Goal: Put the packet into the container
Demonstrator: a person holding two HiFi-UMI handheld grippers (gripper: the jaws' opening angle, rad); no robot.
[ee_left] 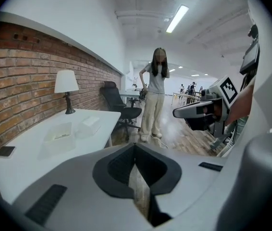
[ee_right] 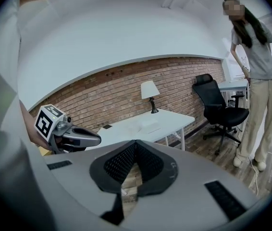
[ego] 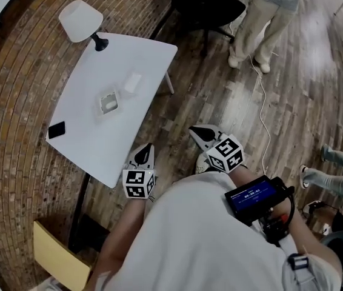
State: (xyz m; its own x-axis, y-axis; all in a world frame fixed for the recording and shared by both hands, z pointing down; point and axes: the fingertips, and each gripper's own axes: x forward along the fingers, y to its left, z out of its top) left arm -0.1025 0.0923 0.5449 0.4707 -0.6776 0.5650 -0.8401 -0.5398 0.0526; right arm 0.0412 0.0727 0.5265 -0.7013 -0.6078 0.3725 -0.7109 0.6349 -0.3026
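**Both grippers shut and empty, short of the worktop**

Head view: The white worktop (ego: 83, 135) stands against a brick wall, with wood flooring around it. On it, a clear square container (ego: 108, 102) sits near the middle. The pale packet (ego: 133, 82) lies just beside the container, on the side nearer the lamp, and outside it. A white lamp (ego: 82, 20) stands at the far corner and a dark phone (ego: 56, 130) lies near the wall edge. The left gripper (ego: 145, 150) and the right gripper (ego: 197, 132) are both held over the floor. The left one is close to the worktop's near corner, and both are well apart from the packet. A second person (ego: 262, 17) stands beyond, near a black office chair (ego: 211, 8).

Left gripper view: The left gripper's 2 jaws are pressed together with nothing between them; only floor shows in the slot beneath. The container (ee_left: 59, 136) and the packet (ee_left: 90, 124) rest side by side on the worktop ahead to the left, the packet farther away. The right gripper (ee_left: 193, 112) shows at the right.

Right gripper view: The right gripper's jaws also meet at their tips and hold nothing. The left gripper (ee_right: 78, 137) shows at the left, and the worktop lies ahead. The packet and container are only faint pale shapes on it.
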